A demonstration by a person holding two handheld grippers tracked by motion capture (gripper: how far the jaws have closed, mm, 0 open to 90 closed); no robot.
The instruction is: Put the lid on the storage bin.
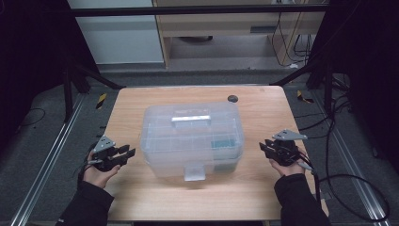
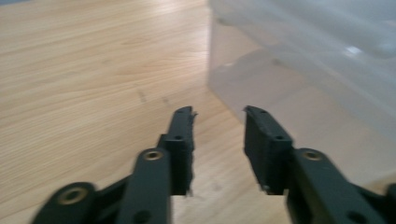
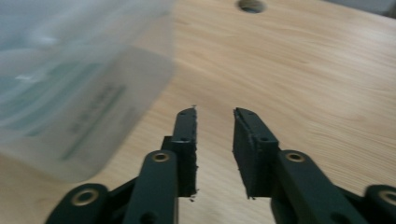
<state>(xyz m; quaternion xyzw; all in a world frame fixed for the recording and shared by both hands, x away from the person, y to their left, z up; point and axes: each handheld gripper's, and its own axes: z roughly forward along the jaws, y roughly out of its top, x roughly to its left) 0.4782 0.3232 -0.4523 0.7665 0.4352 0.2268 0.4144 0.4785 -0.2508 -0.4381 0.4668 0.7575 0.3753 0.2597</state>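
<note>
1. worktop: pale wood grain, smooth, faint sheen.
2. storage box between the grippers: translucent frosted plastic, smooth, slightly glossy.
3. left gripper and right gripper: matt black, pad edges rough.

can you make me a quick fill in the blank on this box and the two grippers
1. The clear plastic box stands on a ____ table.
2. The box sits ____ the left gripper and the right gripper.
3. Each gripper's jaws stand apart with ____ between them.
4. The box's lid is ____.

Missing words: wooden; between; nothing; closed
</note>
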